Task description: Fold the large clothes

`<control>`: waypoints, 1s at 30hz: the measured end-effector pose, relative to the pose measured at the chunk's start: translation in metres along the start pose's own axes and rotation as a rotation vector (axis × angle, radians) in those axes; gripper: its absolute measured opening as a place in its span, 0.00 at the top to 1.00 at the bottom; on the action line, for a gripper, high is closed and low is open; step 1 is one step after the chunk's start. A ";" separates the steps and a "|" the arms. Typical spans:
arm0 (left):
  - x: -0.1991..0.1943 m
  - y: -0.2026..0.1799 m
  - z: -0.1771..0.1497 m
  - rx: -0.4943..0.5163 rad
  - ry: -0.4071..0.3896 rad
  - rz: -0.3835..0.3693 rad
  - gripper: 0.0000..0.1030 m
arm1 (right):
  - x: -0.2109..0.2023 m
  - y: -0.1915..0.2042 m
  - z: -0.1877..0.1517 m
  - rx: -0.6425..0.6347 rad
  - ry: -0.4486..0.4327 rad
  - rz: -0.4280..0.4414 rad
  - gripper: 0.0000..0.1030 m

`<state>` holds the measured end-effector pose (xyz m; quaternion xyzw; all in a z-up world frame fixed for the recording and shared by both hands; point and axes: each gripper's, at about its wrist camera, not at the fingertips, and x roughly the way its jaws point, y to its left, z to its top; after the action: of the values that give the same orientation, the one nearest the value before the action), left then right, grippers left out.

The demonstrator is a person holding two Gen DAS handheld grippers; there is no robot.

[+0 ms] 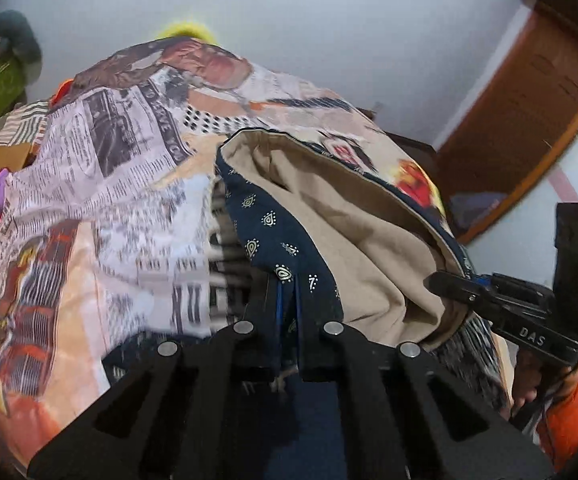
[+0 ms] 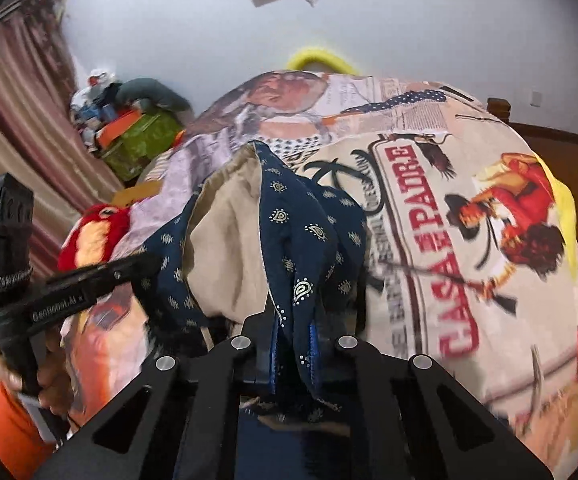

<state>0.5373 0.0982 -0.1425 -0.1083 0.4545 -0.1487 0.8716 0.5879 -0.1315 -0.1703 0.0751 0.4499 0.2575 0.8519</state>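
Observation:
A navy garment (image 1: 263,220) with a small paisley print and a beige lining (image 1: 353,224) hangs lifted over the bed. In the left wrist view my left gripper (image 1: 287,296) is shut on a navy edge of it, with cloth pinched between the blue pads. My right gripper (image 1: 443,280) enters from the right and grips the garment's other edge. In the right wrist view the right gripper (image 2: 293,320) is shut on a fold of the navy garment (image 2: 289,220), and the left gripper (image 2: 147,260) holds the cloth at the left. A hand with an orange sleeve (image 2: 13,424) carries it.
Under the garment lies a bed with a printed cover (image 2: 429,248). A red plush toy (image 2: 97,232), a green box (image 2: 141,144) with clutter and a striped curtain (image 2: 17,120) stand at the left. A wooden door (image 1: 529,112) is at the right.

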 end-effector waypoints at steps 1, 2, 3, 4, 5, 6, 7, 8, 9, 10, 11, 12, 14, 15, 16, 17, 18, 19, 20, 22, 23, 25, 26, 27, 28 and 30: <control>-0.005 -0.003 -0.008 0.010 0.012 -0.006 0.96 | -0.006 0.002 -0.007 -0.007 0.008 0.004 0.91; -0.012 -0.005 -0.020 0.024 0.021 -0.011 0.96 | -0.012 0.004 -0.016 -0.014 0.018 0.008 0.91; -0.016 -0.007 -0.029 0.034 0.029 -0.013 0.96 | -0.018 0.007 -0.026 -0.024 0.031 0.010 0.91; -0.017 -0.008 -0.038 0.047 0.048 -0.012 0.96 | -0.024 0.010 -0.040 -0.041 0.046 0.007 0.91; -0.018 -0.010 -0.050 0.059 0.073 -0.006 0.96 | -0.027 0.011 -0.047 -0.051 0.055 -0.001 0.91; -0.018 -0.011 -0.061 0.064 0.096 0.000 0.96 | -0.029 0.013 -0.058 -0.063 0.070 -0.011 0.91; -0.016 -0.011 -0.073 0.065 0.125 0.005 0.96 | -0.031 0.014 -0.072 -0.068 0.092 -0.020 0.91; -0.012 -0.009 -0.080 0.063 0.147 0.008 0.96 | -0.032 0.014 -0.081 -0.065 0.110 -0.024 0.91; -0.009 -0.008 -0.090 0.055 0.171 0.010 0.96 | -0.032 0.013 -0.088 -0.062 0.121 -0.029 0.91; -0.004 -0.006 -0.101 0.043 0.200 0.014 0.96 | -0.031 0.013 -0.099 -0.063 0.140 -0.042 0.91; 0.000 -0.003 -0.108 0.035 0.220 0.022 0.96 | -0.030 0.013 -0.103 -0.063 0.150 -0.050 0.91; 0.005 0.000 -0.117 0.026 0.241 0.035 0.96 | -0.028 0.014 -0.111 -0.069 0.174 -0.066 0.91; 0.009 0.004 -0.129 0.012 0.262 0.051 0.95 | -0.025 0.017 -0.120 -0.089 0.224 -0.071 0.90; 0.009 0.005 -0.134 0.008 0.267 0.054 0.94 | -0.023 0.020 -0.125 -0.112 0.252 -0.087 0.90; 0.008 0.007 -0.138 0.008 0.269 0.054 0.93 | -0.023 0.024 -0.127 -0.130 0.264 -0.101 0.89; 0.006 0.008 -0.139 0.012 0.267 0.058 0.93 | -0.025 0.027 -0.128 -0.151 0.273 -0.112 0.85; 0.005 0.008 -0.138 0.016 0.265 0.062 0.93 | -0.027 0.031 -0.129 -0.170 0.281 -0.121 0.82; 0.001 0.009 -0.137 0.022 0.261 0.065 0.93 | -0.029 0.033 -0.130 -0.187 0.289 -0.126 0.76; -0.003 0.008 -0.137 0.030 0.253 0.069 0.92 | -0.032 0.035 -0.129 -0.196 0.293 -0.125 0.65; -0.012 0.009 -0.133 0.041 0.231 0.081 0.87 | -0.042 0.039 -0.124 -0.203 0.271 -0.114 0.48; -0.019 0.009 -0.128 0.048 0.208 0.094 0.84 | -0.046 0.040 -0.121 -0.204 0.250 -0.114 0.41; -0.025 0.010 -0.121 0.050 0.172 0.108 0.65 | -0.058 0.043 -0.112 -0.208 0.190 -0.117 0.37; -0.029 0.011 -0.115 0.044 0.149 0.114 0.62 | -0.061 0.045 -0.107 -0.208 0.170 -0.114 0.36; -0.030 0.013 -0.109 0.034 0.133 0.118 0.58 | -0.062 0.046 -0.100 -0.206 0.154 -0.108 0.36; -0.030 0.015 -0.103 0.022 0.125 0.121 0.58 | -0.061 0.047 -0.095 -0.203 0.145 -0.105 0.35; -0.025 0.021 -0.091 -0.012 0.114 0.127 0.58 | -0.056 0.051 -0.083 -0.195 0.126 -0.104 0.35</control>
<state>0.4520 0.1213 -0.1817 -0.0758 0.5101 -0.0961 0.8514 0.4760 -0.1246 -0.1598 -0.0479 0.4787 0.2598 0.8373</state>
